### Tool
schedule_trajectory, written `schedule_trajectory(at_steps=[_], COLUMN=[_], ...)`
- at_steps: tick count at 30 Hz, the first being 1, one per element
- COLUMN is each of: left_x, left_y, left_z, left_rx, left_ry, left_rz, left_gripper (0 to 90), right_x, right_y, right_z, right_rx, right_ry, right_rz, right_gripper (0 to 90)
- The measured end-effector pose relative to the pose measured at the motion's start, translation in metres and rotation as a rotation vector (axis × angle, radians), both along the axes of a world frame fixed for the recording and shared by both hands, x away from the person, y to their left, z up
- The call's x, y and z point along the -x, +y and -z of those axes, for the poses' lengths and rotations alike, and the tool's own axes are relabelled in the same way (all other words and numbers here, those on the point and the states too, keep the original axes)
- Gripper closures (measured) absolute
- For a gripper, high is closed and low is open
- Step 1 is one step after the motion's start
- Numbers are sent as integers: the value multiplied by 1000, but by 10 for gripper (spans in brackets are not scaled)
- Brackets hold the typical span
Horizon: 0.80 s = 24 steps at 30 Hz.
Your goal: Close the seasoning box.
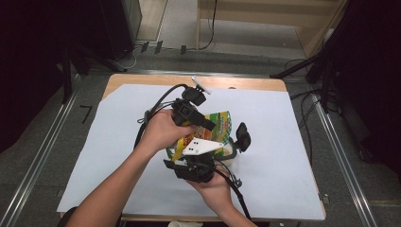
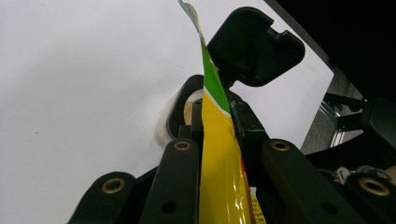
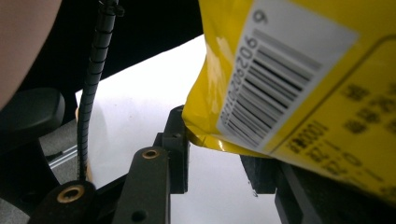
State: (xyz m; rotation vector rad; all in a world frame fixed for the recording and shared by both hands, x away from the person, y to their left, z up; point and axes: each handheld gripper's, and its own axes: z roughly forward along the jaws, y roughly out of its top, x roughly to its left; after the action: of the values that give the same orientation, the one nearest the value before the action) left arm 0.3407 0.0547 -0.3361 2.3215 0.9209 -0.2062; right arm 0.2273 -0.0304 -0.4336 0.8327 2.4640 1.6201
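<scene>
1. Fingers (image 2: 187, 172) of the left gripper (image 1: 198, 116) pinch the thin edge of the yellow-and-green snack bag (image 1: 210, 132), the film standing on edge between the near-closed jaws.
2. Jaws of the right gripper (image 1: 198, 165) stand apart around the bag's barcode corner (image 3: 275, 88); whether the pads press it I cannot tell.
3. Bag hangs between both hands above the white sheet (image 1: 293, 156), its long axis running from one gripper to the other.
4. Below, a small open-lidded container (image 2: 187, 109) sits near the bag's far end; judged next, the bag goes toward it.
</scene>
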Motion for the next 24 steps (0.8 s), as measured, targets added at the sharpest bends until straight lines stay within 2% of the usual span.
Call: schedule_trajectory(at_steps=[3, 5, 9, 24], left_x=[0, -3, -2, 2], left_y=[7, 7, 5, 5], left_z=[4, 5, 4, 3], left_rx=[55, 65, 59, 53], left_ry=[11, 26, 15, 12], left_rz=[-12, -14, -5, -12], left_gripper=[824, 825, 823, 821], right_x=[1, 1, 0, 3], right_y=[2, 3, 2, 1], right_z=[1, 2, 2, 1], right_rx=[16, 24, 22, 20], right_ry=[-10, -13, -9, -9], right_rz=[-4, -1, 3, 0], right_gripper=[668, 668, 668, 658])
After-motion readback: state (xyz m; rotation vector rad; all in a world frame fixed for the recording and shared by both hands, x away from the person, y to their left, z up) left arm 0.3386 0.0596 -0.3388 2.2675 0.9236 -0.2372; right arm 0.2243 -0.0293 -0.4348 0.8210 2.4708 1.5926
